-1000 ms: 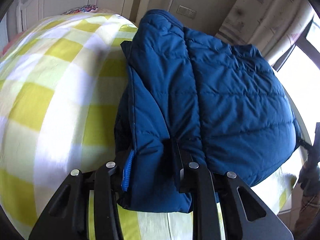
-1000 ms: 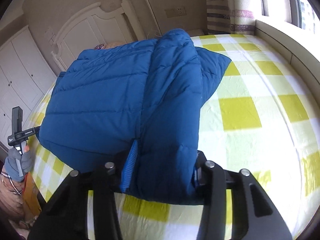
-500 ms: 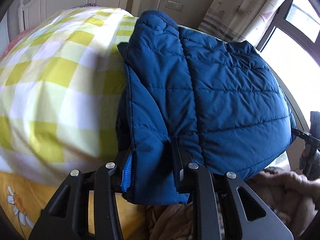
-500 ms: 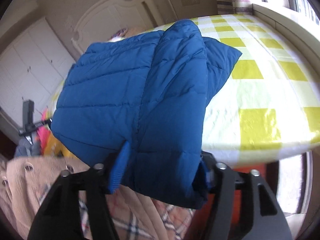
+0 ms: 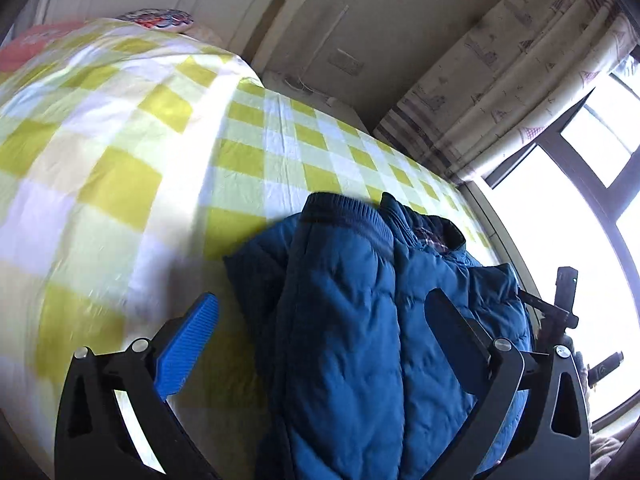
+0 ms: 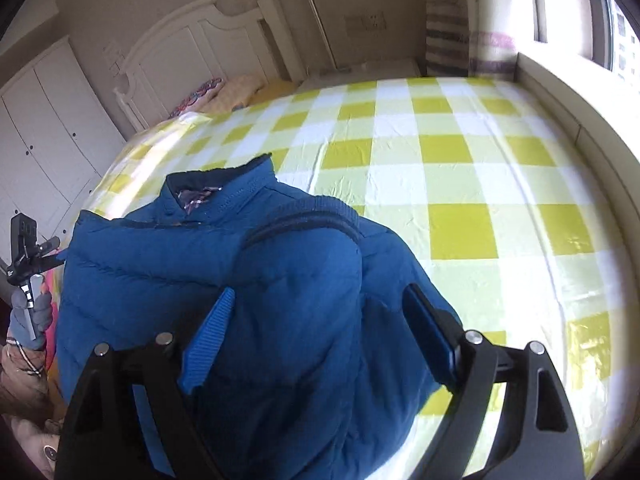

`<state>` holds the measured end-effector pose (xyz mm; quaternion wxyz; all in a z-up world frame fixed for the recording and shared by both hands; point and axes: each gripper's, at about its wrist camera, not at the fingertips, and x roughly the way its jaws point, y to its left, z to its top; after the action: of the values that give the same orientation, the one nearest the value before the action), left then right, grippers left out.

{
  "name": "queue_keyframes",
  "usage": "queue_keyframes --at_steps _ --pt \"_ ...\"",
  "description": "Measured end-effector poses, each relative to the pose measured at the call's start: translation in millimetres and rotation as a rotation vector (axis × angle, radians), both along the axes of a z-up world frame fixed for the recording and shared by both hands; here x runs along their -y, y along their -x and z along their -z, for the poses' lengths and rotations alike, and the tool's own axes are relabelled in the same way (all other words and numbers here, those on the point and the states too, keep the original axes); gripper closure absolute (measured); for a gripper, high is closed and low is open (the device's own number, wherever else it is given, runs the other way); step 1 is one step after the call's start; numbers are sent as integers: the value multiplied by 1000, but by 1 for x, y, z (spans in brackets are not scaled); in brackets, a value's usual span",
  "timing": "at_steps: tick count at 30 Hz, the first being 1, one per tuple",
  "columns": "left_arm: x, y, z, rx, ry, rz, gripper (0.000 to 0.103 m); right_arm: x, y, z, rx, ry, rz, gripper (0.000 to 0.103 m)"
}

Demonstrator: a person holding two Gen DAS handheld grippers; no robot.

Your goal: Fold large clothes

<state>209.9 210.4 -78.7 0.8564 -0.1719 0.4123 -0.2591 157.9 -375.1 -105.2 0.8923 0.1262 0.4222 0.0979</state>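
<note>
A blue quilted jacket [image 5: 352, 320] lies folded in a bundle on the yellow-checked bed sheet [image 5: 120, 184], near the bed's front edge, its collar [image 6: 224, 192] on the far side. My left gripper [image 5: 320, 316] is opening wide. Its blue left pad [image 5: 188, 344] stands clear of the cloth and its right finger [image 5: 456, 336] rests over the jacket. My right gripper [image 6: 320, 328] is also opening, with a sleeve of the jacket [image 6: 304, 280] bulging loosely between its fingers. Each view catches the other gripper at its edge, held by a gloved hand [image 6: 32, 316].
A white headboard [image 6: 192, 40] and pillows [image 6: 224, 92] stand at the far end of the bed. White wardrobe doors [image 6: 44, 128] line the left side. A window [image 5: 580, 208], curtain [image 5: 500, 76] and window ledge [image 6: 560, 92] border the right side.
Both grippers were shut on the jacket's near edge and held it up. Now the jacket lies bunched on the bed with its collar showing, and both jaws have spread apart.
</note>
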Motion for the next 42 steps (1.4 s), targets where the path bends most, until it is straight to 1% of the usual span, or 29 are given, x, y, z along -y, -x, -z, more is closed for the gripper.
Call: queue_keyframes --at_steps 2,4,6,7,8,9,10,11,12,13,15,16,19,21,24,25,27,28,30,31,32,33,34,36,37,38,39,40,42 --pt "6 -16 1 -18 -56 4 4 4 -8 11 -14 -52 -8 19" --pt "15 -30 6 -28 -104 13 4 1 1 16 -9 -68 -12 19" --pt "28 -43 4 -9 -110 29 5 2 1 18 -3 -81 -11 19" --pt "31 -45 -1 12 -117 35 14 3 3 17 -1 -88 -11 19" --pt "39 -50 -7 34 -121 56 36 3 4 16 1 -89 -12 19" --pt "44 -50 -9 45 -108 94 54 2 5 16 8 -84 -15 20" --pt "49 -46 -14 68 -111 94 75 1 7 13 26 -86 -30 41" --pt "53 -37 -20 102 -133 77 80 -3 13 7 66 -91 -57 76" --pt "57 -27 -27 151 -174 57 82 -9 20 -1 102 -72 -65 85" --pt "60 -7 -40 222 -208 37 82 -18 36 -15 166 -8 -51 92" --pt "55 20 -64 281 -176 31 82 -32 72 -47 284 32 -48 95" --pt "52 32 -80 306 -158 38 82 -36 85 -61 317 40 -48 95" --pt "49 44 -137 385 -190 15 82 -45 105 -118 406 119 -39 95" --pt "56 23 -170 405 -246 -29 82 -44 92 -147 429 161 1 95" --pt "73 -28 -179 378 -336 -80 82 -37 43 -161 407 215 74 95" --pt "79 -48 -172 354 -357 -91 82 -33 28 -157 383 203 89 95" --pt "89 -90 -139 259 -378 -104 82 -27 -17 -130 281 191 116 95" --pt "93 -103 -120 224 -385 -105 82 -25 -37 -108 216 203 128 95" --pt "107 -126 -63 149 -452 -121 82 -19 -64 -62 101 183 143 95" --pt "114 -131 -34 130 -504 -123 82 -16 -78 -23 13 192 156 93" --pt "120 -136 0 82 -545 -106 82 -13 -85 2 -39 193 161 86" --pt "121 -138 19 41 -538 -88 81 -9 -88 26 -73 134 156 84" --pt "116 -137 19 49 -514 -101 81 1 -83 34 -46 39 171 84" --pt "106 -131 7 81 -469 -116 81 12 -78 31 -23 -11 202 77" --pt "101 -128 1 95 -452 -119 81 14 -78 31 -27 -14 215 60" --pt "98 -125 -5 98 -442 -122 80 17 -77 30 -49 -9 236 37" --pt "94 -119 -13 108 -423 -128 80 19 -75 25 -72 -2 271 33" --pt "92 -112 -23 122 -401 -139 80 22 -70 18 -57 -7 285 33" --pt "93 -95 -51 169 -349 -167 78 18 -54 -17 46 28 310 32"
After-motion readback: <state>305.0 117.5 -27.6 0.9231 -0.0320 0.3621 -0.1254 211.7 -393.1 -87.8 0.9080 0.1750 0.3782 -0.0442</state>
